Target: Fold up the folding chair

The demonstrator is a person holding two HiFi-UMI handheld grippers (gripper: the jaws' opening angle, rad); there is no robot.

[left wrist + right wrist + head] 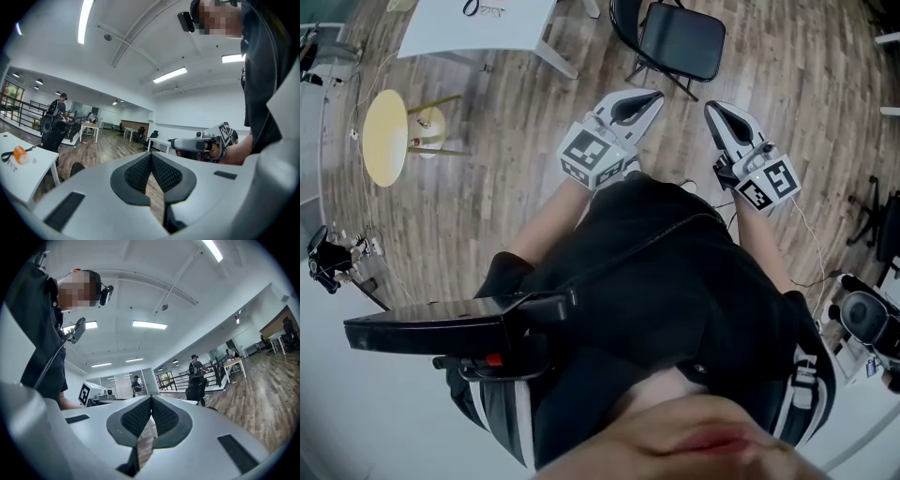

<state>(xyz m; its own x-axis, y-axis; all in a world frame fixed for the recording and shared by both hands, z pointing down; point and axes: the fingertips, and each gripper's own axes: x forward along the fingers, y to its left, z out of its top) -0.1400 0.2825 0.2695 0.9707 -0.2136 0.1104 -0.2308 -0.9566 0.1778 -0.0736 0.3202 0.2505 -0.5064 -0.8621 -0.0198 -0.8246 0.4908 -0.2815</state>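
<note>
Both grippers are shut tight with nothing between their jaws, the left gripper and right gripper held out side by side. Just beyond them the folding chair stands open on the wooden floor, beside the white table. Neither gripper touches it, so I judge the folding is not yet begun.

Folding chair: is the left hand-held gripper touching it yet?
Apart. The head view shows bare wood floor between the folding chair and the left hand-held gripper, jaws shut.
</note>
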